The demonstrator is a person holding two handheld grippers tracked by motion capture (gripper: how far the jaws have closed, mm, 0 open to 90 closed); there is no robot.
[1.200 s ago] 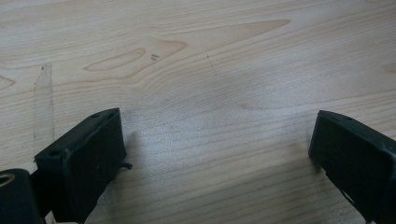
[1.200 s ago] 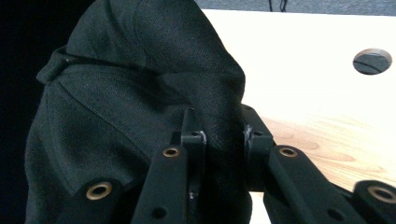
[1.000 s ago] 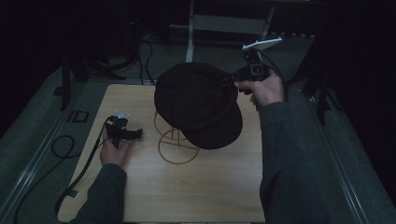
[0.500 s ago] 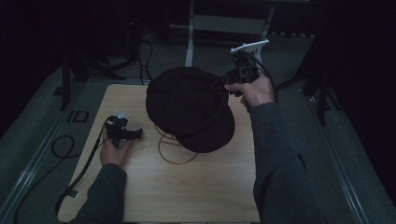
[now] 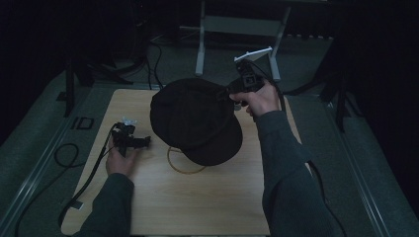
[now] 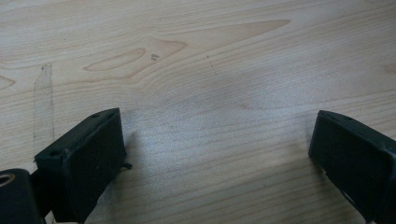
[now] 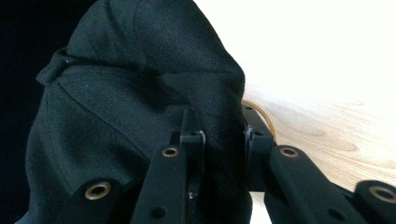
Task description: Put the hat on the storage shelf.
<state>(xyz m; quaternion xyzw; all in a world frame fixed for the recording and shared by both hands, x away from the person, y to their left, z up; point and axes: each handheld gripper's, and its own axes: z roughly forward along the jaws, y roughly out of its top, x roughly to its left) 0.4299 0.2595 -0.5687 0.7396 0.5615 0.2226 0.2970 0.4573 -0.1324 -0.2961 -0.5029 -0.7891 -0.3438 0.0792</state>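
Since a second ago the right claw (image 5: 225, 94) — clamped on the black fabric cap (image 5: 195, 118) — has carried it down-left over the gold wire stand (image 5: 184, 163); left claw (image 5: 143, 142) idles open.

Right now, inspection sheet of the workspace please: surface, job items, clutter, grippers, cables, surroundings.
Surface: light wooden tabletop, bare grain under the left gripper.
Job's things: black cap held above a gold wire stand, whose ring base rests on the table; the stand's top is hidden by the cap.
Clutter: nothing seen.
Grippers: right gripper shut on the cap's fabric at its far right edge; left gripper open, nothing between its jaws, low over the table at left.
Cables: black cable trails from the left gripper off the table's left edge; more cables on the floor behind.
Surroundings: dark room, grey metal frame behind the table.
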